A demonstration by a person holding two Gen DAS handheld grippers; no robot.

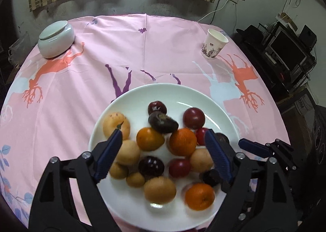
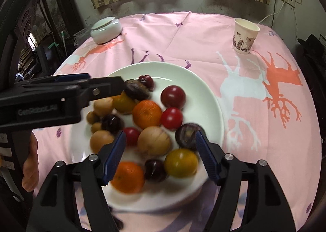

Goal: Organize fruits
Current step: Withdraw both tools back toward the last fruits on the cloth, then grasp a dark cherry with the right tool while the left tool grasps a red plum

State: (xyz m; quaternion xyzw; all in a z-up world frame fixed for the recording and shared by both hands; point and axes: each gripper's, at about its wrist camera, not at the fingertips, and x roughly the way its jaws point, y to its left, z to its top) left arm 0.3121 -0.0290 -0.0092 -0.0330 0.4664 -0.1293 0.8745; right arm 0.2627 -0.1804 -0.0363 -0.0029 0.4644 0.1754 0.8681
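A white plate (image 1: 214, 99) holds several fruits: oranges (image 1: 182, 141), red plums (image 1: 193, 118), dark plums (image 1: 151, 165) and tan round fruits (image 1: 116, 125). My left gripper (image 1: 164, 132) is open above the plate's middle, with nothing between its fingers. In the right wrist view the plate (image 2: 209, 97) shows the same pile. My right gripper (image 2: 160, 137) is open over the near part of the plate, around a tan fruit (image 2: 153, 140) and beside a dark plum (image 2: 187, 135). The left gripper (image 2: 61, 93) reaches in from the left.
A pink tablecloth with deer prints (image 1: 142, 44) covers the round table. A white lidded bowl (image 1: 56, 38) stands at the back left, a paper cup (image 1: 214, 43) at the back right. Electronics shelves (image 1: 285, 48) stand to the right.
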